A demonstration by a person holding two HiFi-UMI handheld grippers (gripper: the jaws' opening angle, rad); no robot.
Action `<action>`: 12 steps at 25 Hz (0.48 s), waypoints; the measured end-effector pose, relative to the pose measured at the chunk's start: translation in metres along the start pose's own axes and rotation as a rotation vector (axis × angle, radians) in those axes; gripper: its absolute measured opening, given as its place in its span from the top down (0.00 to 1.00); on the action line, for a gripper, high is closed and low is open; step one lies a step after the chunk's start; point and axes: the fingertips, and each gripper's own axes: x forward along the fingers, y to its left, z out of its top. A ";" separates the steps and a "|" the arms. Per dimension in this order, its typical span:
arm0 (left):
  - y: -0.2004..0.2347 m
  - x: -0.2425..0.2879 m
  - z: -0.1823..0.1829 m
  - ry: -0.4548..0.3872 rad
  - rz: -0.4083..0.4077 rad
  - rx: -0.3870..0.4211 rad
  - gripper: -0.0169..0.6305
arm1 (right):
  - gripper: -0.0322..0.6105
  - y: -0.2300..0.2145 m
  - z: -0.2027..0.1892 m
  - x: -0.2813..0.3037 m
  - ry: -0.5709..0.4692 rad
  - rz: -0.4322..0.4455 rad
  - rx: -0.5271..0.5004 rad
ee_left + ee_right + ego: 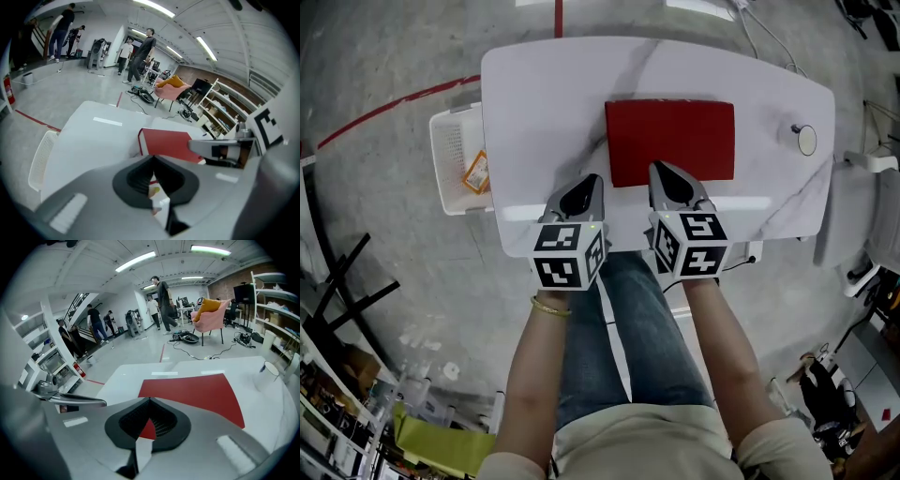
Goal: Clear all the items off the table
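Observation:
A red book (670, 141) lies flat in the middle of the white table (544, 112); it also shows in the left gripper view (166, 143) and the right gripper view (197, 392). My left gripper (591, 180) hovers at the book's near left corner, jaws shut with nothing in them. My right gripper (661, 172) sits over the book's near edge, shut and empty as well. A small round white object (806, 140) rests near the table's right end.
A white basket (457, 159) holding an orange packet (476, 172) stands on the floor against the table's left side. A white chair (862, 211) is at the right. People stand far across the room (140, 54), by a pink chair (208, 315).

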 end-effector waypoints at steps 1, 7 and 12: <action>-0.003 0.004 0.000 0.005 0.001 0.004 0.96 | 0.95 -0.009 0.001 -0.002 -0.003 -0.011 0.007; -0.015 0.025 0.000 0.033 0.009 0.021 0.96 | 0.95 -0.061 0.002 -0.009 -0.010 -0.075 0.053; -0.023 0.038 0.003 0.060 0.014 0.044 0.96 | 0.95 -0.098 0.001 -0.014 -0.001 -0.113 0.079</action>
